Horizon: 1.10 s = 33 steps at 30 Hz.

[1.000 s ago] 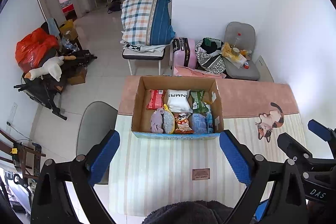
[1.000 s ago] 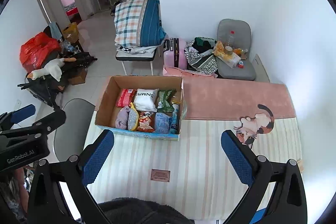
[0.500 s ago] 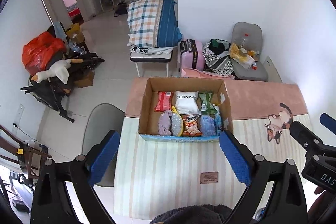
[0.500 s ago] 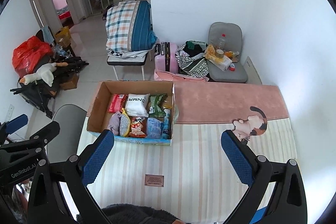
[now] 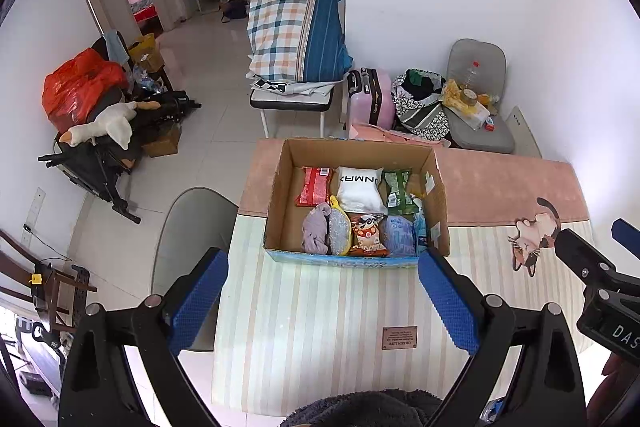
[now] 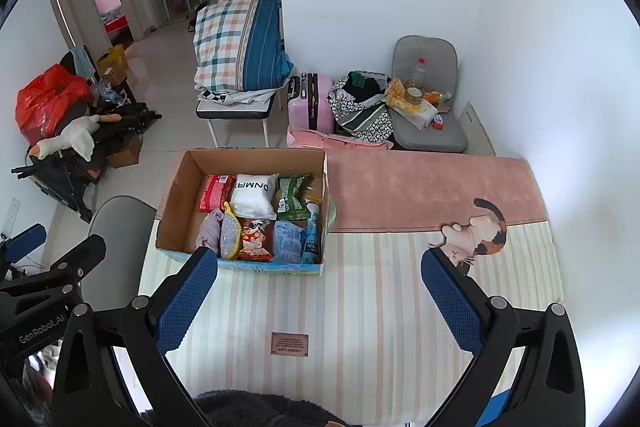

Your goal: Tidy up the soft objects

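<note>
Both tongs empty, box of soft packs ahead

Your left gripper (image 5: 322,301) is spread wide, holding nothing, lined up with the cardboard box (image 5: 280,195); drop straight onto the grey cloth bundle (image 5: 316,233) at its near left. Your right gripper (image 6: 320,301), equally wide and empty, hangs over bare striped mat (image 6: 360,307).

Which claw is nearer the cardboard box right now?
Left. The left claw hangs open directly in front of the cardboard box, roughly centred on it. The right claw, also open, sits off to the box's right, over the striped mat.
</note>
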### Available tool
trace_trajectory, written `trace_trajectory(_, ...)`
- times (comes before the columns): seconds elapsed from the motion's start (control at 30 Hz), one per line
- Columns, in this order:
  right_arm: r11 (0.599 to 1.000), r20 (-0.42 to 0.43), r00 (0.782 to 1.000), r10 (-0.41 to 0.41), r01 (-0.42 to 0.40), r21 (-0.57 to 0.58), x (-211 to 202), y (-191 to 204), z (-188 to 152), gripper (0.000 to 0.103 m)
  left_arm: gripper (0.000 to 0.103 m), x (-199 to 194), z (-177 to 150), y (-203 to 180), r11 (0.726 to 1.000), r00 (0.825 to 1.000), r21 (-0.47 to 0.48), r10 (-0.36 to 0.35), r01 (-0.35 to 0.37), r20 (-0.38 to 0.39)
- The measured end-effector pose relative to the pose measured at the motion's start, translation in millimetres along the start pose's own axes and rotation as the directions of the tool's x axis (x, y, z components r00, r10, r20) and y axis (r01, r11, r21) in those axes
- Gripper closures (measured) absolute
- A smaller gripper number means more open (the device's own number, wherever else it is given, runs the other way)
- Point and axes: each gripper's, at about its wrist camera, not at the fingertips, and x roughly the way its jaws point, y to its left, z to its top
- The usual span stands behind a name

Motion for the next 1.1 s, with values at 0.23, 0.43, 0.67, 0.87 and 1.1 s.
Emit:
trace_trajectory(0.23,1.000,0.001,1.000,0.000,0.000,0.000,0.4,-0.2,0.3,0.000,0.006,0.9,0.7,1.4,1.000,1.000,-0.001,-0.001,0.001,0.003)
trace_trajectory(0.43,1.000,0.001,1.000,0.001,-0.001,0.000,-0.3,0.0,0.6,0.000,0.006,1.1,1.3,0.9,1.000,1.000,-0.001,-0.004,0.004,-0.001)
trace_trajectory(0.67,1.000,0.001,1.000,0.000,0.000,0.001,-0.3,0.2,0.8,0.000,0.006,1.3,1.0,0.7,1.000,1.000,-0.001,-0.006,0.006,0.003)
trace_trajectory(0.87,1.000,0.000,1.000,-0.003,0.003,-0.002,0.8,-2.0,1.1,0.000,0.006,1.6,2.4,-3.1,1.000,1.000,0.002,-0.011,0.011,0.002)
trace_trajectory(1.1,1.000,0.005,1.000,-0.009,0.009,-0.002,2.0,-6.6,5.2,0.000,0.006,1.1,5.3,-4.3,1.000,1.000,0.004,-0.010,0.010,0.010)
